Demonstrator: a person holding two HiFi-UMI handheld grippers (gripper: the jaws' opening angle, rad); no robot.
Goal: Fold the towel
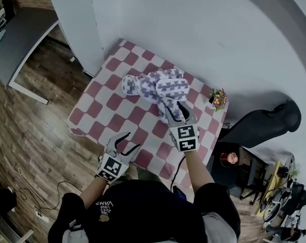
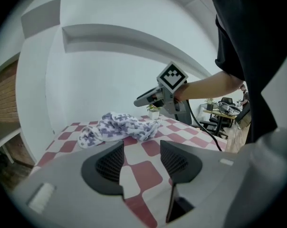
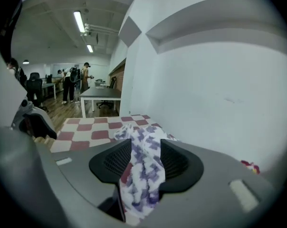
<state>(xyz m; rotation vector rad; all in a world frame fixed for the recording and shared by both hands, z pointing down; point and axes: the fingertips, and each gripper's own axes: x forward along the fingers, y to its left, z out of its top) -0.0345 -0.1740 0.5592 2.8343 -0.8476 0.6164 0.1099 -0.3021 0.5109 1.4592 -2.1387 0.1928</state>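
A crumpled white towel with purple marks [image 1: 155,85] lies on the far half of the red-and-white checked table [image 1: 105,108]. My right gripper [image 1: 172,105] stands open over the towel's near end. In the right gripper view the towel [image 3: 142,167] runs between and under the two fingers of that gripper [image 3: 146,148]. My left gripper [image 1: 134,139] is open and empty above the table's near edge, well short of the towel. In the left gripper view its jaws [image 2: 141,148] frame bare checked cloth, with the towel [image 2: 117,126] beyond and the right gripper [image 2: 148,99] above the towel's right end.
A small potted plant [image 1: 217,99] stands at the table's far right corner, close to the towel. A white wall runs behind the table. A grey desk [image 1: 21,39] is off to the left, a black chair [image 1: 264,120] to the right. People stand far off [image 3: 72,82].
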